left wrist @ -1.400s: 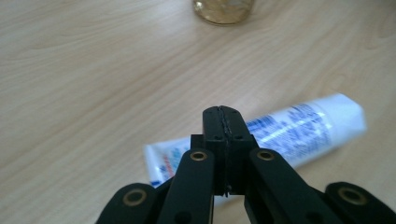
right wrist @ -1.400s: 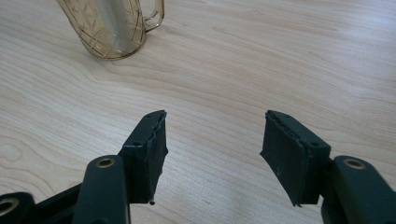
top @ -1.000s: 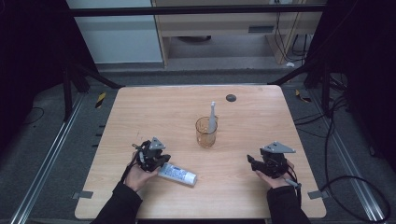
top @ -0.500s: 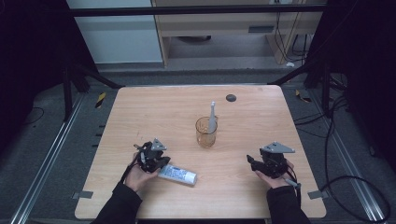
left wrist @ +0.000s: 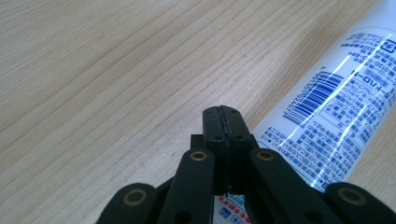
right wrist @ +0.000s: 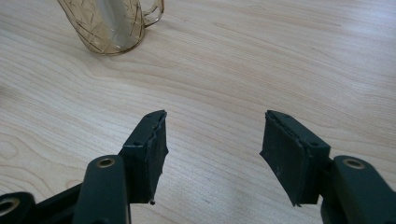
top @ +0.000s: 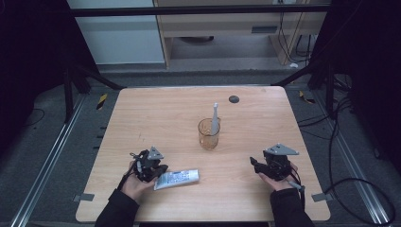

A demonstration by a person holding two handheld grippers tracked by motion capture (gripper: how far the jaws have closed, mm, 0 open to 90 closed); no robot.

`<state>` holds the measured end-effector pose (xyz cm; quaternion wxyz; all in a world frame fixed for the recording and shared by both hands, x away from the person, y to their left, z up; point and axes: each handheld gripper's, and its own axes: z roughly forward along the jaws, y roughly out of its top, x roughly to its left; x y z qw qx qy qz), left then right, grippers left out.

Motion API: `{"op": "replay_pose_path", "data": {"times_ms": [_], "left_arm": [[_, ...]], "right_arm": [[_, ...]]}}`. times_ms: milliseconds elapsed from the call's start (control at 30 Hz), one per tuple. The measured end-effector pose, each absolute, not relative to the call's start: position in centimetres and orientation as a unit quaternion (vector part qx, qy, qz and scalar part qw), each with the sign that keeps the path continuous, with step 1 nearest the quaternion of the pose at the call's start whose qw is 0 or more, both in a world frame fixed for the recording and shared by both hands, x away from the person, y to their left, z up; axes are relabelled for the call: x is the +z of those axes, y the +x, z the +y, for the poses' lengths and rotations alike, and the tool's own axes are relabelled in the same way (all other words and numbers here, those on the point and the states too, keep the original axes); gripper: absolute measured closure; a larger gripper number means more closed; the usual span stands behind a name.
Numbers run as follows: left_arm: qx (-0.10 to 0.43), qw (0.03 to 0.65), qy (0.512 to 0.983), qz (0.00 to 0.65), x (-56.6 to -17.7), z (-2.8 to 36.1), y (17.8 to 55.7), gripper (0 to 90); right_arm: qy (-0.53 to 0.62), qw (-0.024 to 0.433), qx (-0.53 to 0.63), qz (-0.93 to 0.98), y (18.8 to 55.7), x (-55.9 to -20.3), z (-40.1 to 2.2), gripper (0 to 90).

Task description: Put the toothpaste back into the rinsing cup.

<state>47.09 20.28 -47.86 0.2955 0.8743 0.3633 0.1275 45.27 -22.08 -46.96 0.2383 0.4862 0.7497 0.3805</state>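
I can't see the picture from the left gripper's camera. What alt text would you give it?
Two black jaws of the left gripper are pressed shut with nothing between them, just above a wooden table. A white tube printed with blue text and a barcode lies beside and partly under them.

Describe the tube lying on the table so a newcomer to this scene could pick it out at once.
Start at the wooden table and go to its near edge, left of the amber glass mug at the middle. The white toothpaste tube lies flat there, right beside the left hand-held gripper. It alone lies flat, covered in blue print and a barcode.
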Motion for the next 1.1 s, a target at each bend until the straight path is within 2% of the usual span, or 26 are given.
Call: {"op": "replay_pose_path", "data": {"times_ms": [167, 267, 467, 567, 1100], "left_arm": [[0.129, 0.300, 0.871, 0.367, -47.7, 20.2, 47.0, 89.7], [0.120, 0.324, 0.862, 0.371, -46.8, 19.6, 47.2, 89.7], [0.101, 0.327, 0.873, 0.348, -46.7, 14.4, 48.2, 89.7], [0.095, 0.321, 0.881, 0.336, -47.0, 13.1, 48.2, 89.7], [0.077, 0.326, 0.889, 0.313, -47.0, 12.6, 46.1, 89.7]], "right_arm": [[0.485, 0.239, 0.381, 0.750, 45.3, -46.9, -22.1, 40.0], [0.485, 0.239, 0.380, 0.750, 45.3, -46.9, -22.1, 40.0], [0.485, 0.240, 0.379, 0.751, 45.3, -47.0, -22.2, 40.1], [0.484, 0.240, 0.382, 0.750, 45.3, -46.9, -22.2, 40.2], [0.483, 0.240, 0.382, 0.750, 45.2, -46.8, -22.2, 40.2]]}}
